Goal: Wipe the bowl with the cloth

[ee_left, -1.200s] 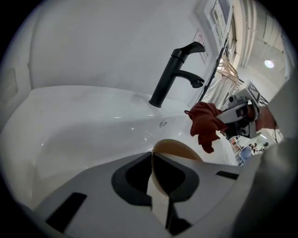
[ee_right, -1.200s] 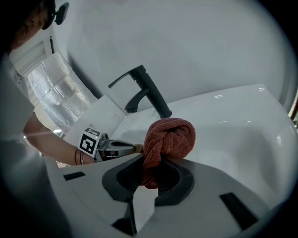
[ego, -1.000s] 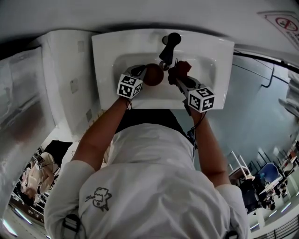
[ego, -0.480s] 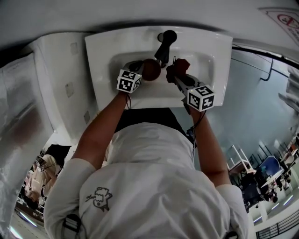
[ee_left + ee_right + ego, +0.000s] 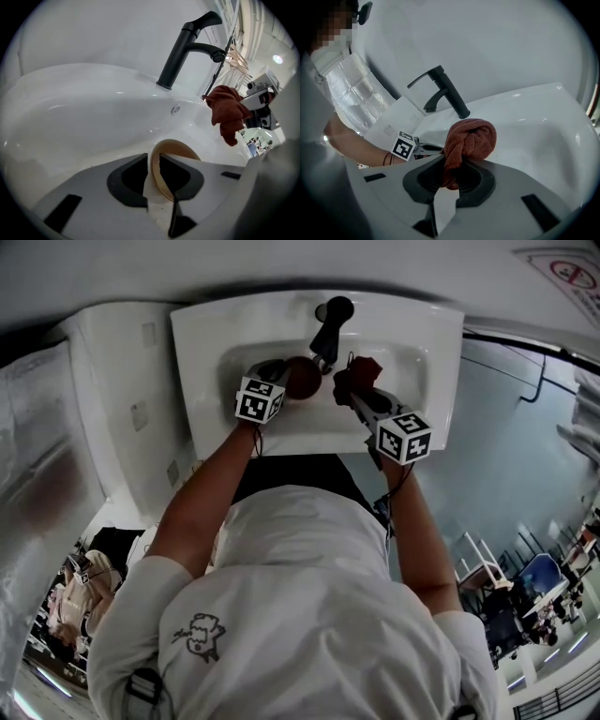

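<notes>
Left gripper: the jaws have just been opening. The two dark pads stand spread, and the thin rim of the round tan-brown bowl sits in the gap between them. No firm pinch on the rim is observed. The bowl stands tilted, with its opening towards the right of the left gripper view. Its lower part is hidden behind the jaws, so contact with the basin floor cannot be confirmed.

Right gripper: the jaws are clamped on the rust-red terry cloth. One fold is pinched between the pads and the rest is bunched into a knot-like wad above them, at the centre of the right gripper view. In the left gripper view the cloth hangs at the right of the frame, apart from the bowl.

Surroundings: both grippers are inside the white ceramic sink, at the top centre of the head view. The bowl lies left of the cloth, and the two are near each other but not touching. The matte black single-lever tap rises from the back edge of the sink, and its spout reaches out over the space between bowl and cloth.
</notes>
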